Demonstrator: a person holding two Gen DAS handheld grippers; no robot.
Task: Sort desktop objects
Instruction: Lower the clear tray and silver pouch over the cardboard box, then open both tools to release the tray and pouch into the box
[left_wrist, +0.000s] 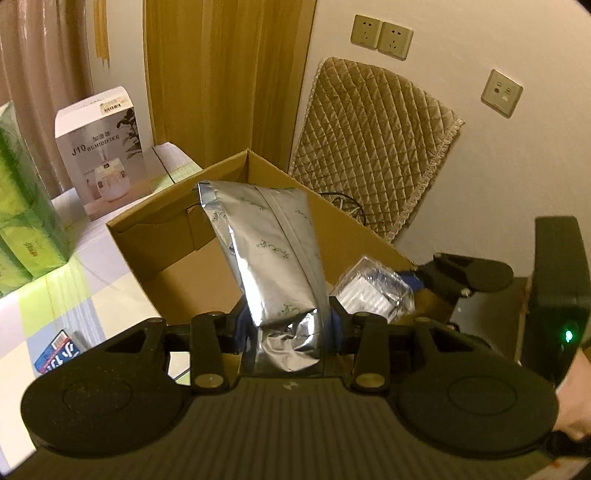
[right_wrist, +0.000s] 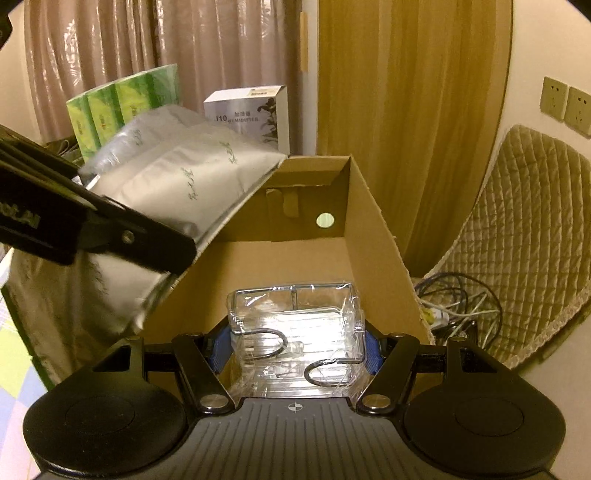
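Note:
My left gripper (left_wrist: 286, 321) is shut on a silver foil pouch (left_wrist: 273, 251) with small green prints and holds it upright over the open cardboard box (left_wrist: 155, 225). The pouch also shows in the right wrist view (right_wrist: 177, 181), tilted above the box's left wall, with the left gripper clamped on it. My right gripper (right_wrist: 295, 347) is shut on a clear plastic-wrapped wire rack (right_wrist: 295, 325) and holds it over the box (right_wrist: 369, 229). The rack also shows in the left wrist view (left_wrist: 373, 291), at the box's near right corner.
A white humidifier box (left_wrist: 103, 147) and green tissue packs (left_wrist: 26, 206) stand left of the cardboard box on a checked cloth (left_wrist: 55, 306). A blue packet (left_wrist: 59, 354) lies on the cloth. A quilted pad (left_wrist: 373, 136) leans on the wall, with tangled cables (right_wrist: 454, 306) below it.

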